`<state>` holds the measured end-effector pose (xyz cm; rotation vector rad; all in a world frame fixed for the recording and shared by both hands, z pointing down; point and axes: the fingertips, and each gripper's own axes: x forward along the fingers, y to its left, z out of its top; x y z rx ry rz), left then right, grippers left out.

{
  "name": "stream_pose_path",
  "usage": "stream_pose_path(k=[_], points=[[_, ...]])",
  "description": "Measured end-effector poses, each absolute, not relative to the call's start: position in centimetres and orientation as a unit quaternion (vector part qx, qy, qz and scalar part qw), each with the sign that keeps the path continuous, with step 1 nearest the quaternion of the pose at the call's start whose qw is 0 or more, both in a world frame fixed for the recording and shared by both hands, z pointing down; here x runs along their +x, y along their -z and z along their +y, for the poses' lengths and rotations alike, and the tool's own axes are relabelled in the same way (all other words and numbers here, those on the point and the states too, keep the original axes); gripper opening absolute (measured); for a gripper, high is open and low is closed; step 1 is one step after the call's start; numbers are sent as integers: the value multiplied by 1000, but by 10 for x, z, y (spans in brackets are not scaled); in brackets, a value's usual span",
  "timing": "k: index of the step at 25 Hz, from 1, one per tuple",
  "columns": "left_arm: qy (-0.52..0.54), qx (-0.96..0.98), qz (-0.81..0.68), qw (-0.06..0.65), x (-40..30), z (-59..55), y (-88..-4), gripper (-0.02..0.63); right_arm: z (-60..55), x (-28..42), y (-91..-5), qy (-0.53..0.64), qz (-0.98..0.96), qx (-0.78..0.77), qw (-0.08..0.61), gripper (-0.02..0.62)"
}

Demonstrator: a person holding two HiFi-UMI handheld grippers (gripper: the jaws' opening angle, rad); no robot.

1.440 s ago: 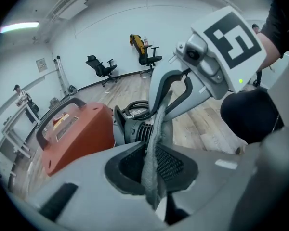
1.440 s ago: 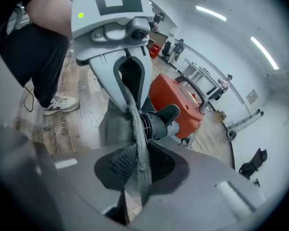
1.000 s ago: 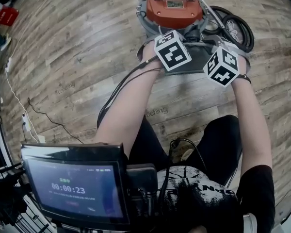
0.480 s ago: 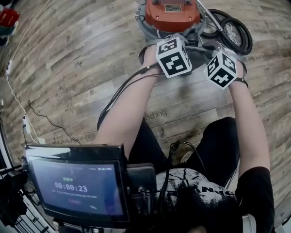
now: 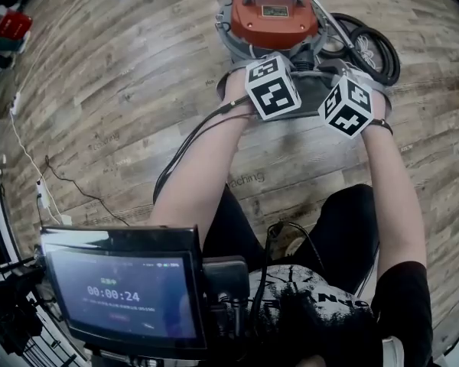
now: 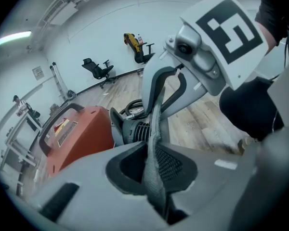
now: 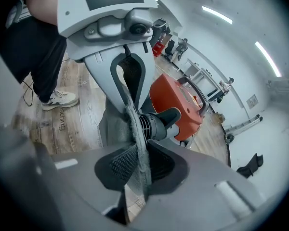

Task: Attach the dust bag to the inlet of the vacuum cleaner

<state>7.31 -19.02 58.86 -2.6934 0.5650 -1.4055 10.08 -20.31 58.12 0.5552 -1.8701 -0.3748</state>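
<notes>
The red vacuum cleaner [image 5: 274,10] stands on the wood floor at the top of the head view. Just in front of it, both hands hold the grey felt dust bag [image 5: 310,105]. My left gripper [image 6: 156,177] is closing its jaws on the bag's edge [image 6: 154,143], and the pads press on the fabric. My right gripper [image 7: 137,172] is shut on the bag's fabric [image 7: 135,129] from the opposite side. The two grippers face each other across the bag. The black ribbed inlet [image 7: 159,121] sticks out of the red body [image 7: 178,102] just beyond the bag. The bag's opening is hidden.
A coiled black hose and cable [image 5: 365,46] lie to the right of the vacuum. A monitor [image 5: 118,293] fills the lower left of the head view, above the person's legs. Thin cables [image 5: 61,182] trail over the floor at left. Office chairs [image 6: 98,69] stand far off.
Both grippers stay over the bag in front of the vacuum. The left gripper's marker cube has rolled slightly.
</notes>
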Motion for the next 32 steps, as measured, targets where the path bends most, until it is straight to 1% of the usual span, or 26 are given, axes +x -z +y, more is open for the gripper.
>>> stream_pose_path(k=[4, 10, 14, 16, 17, 19, 20, 23, 26, 28, 29, 30, 32], points=[[443, -876, 189, 34, 79, -194, -582, 40, -203, 108, -588, 129, -800, 250, 530, 51], [443, -875, 195, 15, 74, -196, -589, 41, -205, 106, -588, 142, -789, 245, 545, 55], [442, -873, 204, 28, 73, -198, -591, 51, -210, 105, -591, 140, -794, 258, 533, 71], [434, -875, 214, 26, 69, -199, -592, 65, -211, 106, -591, 144, -796, 270, 522, 91], [430, -876, 219, 25, 68, -198, -591, 84, -210, 107, -590, 146, -798, 276, 515, 114], [424, -876, 228, 33, 68, -193, -587, 122, -204, 113, -583, 150, -804, 287, 498, 199], [419, -877, 230, 38, 70, -188, -583, 132, -200, 116, -577, 152, -808, 292, 488, 218], [402, -883, 236, 48, 70, -176, -572, 181, -185, 117, -561, 155, -823, 304, 455, 233], [370, -894, 249, 46, 68, -169, -554, 195, -174, 114, -540, 159, -839, 310, 418, 230], [346, -902, 253, 47, 68, -162, -540, 193, -165, 106, -522, 153, -858, 312, 379, 197], [333, -906, 256, 48, 68, -158, -533, 183, -160, 100, -513, 147, -869, 312, 355, 161], [316, -911, 260, 49, 68, -155, -526, 141, -155, 95, -505, 144, -879, 312, 331, 122], [276, -921, 272, 44, 67, -151, -511, 28, -148, 86, -493, 141, -893, 312, 292, 61]])
